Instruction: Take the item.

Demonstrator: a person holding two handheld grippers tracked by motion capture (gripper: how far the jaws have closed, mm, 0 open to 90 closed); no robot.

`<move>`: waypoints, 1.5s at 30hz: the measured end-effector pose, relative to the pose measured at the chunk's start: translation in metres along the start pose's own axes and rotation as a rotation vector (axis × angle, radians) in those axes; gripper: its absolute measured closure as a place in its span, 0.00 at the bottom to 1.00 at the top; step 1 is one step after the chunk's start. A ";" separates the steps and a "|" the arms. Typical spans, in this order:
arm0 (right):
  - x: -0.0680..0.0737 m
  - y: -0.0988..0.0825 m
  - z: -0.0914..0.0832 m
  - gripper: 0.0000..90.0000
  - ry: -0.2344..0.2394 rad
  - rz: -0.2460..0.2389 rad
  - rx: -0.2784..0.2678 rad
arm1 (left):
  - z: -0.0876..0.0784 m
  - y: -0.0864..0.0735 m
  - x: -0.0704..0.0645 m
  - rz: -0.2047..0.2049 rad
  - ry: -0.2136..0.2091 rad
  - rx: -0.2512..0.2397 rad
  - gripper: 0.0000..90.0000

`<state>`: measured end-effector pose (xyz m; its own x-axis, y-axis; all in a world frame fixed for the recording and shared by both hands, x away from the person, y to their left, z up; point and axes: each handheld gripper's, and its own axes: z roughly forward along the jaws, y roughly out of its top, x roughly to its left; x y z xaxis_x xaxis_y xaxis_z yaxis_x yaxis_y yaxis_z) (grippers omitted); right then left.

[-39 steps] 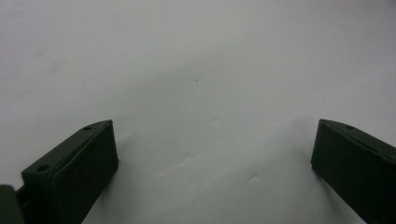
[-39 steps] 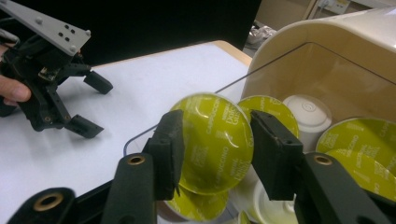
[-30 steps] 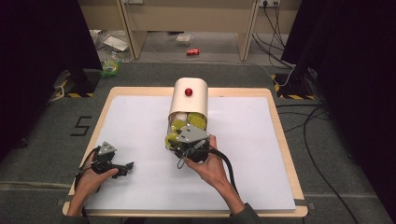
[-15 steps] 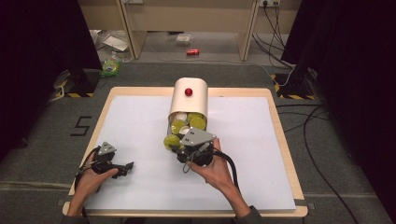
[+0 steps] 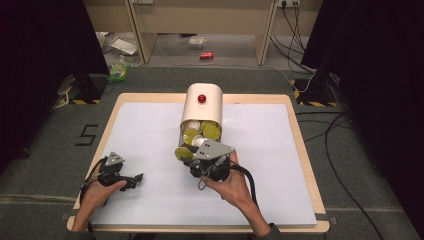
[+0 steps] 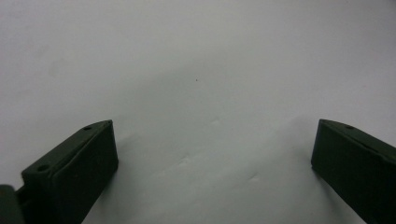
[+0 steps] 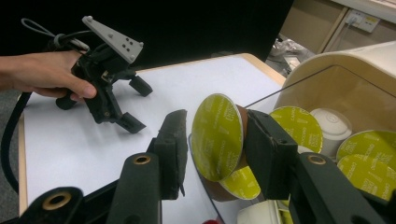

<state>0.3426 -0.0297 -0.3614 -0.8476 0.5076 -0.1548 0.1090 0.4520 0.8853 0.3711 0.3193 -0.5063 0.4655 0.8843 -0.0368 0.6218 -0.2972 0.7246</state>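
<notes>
Room: my left gripper (image 5: 131, 179) rests wide open, holding nothing, on bare white table sheet (image 5: 150, 140), near its left edge.
Right gripper (image 7: 212, 140): jaws just closing, clamped on a yellow-green-lidded brown coffee capsule (image 7: 218, 136).
Capsule: at the mouth of the cream plastic dispenser bin (image 5: 202, 107).

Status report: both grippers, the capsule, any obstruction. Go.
Right gripper shut on green-lidded coffee capsule at the cream dispenser mouth. Left gripper open, over bare white mat. More capsules crowd behind it.
</notes>
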 end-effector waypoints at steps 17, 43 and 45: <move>0.019 0.001 -0.006 0.67 0.015 -0.065 0.017 | 0.000 0.000 0.000 0.000 0.000 -0.001 0.00; 0.002 -0.001 0.006 0.55 -0.126 -0.019 0.019 | 0.000 0.000 0.000 0.000 0.000 0.000 0.00; -0.002 -0.002 0.004 0.47 -0.139 -0.011 0.029 | 0.000 0.000 0.000 0.000 0.001 0.000 0.00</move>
<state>0.3461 -0.0287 -0.3647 -0.7689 0.5982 -0.2257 0.1167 0.4783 0.8704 0.3710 0.3192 -0.5063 0.4652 0.8845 -0.0361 0.6215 -0.2973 0.7248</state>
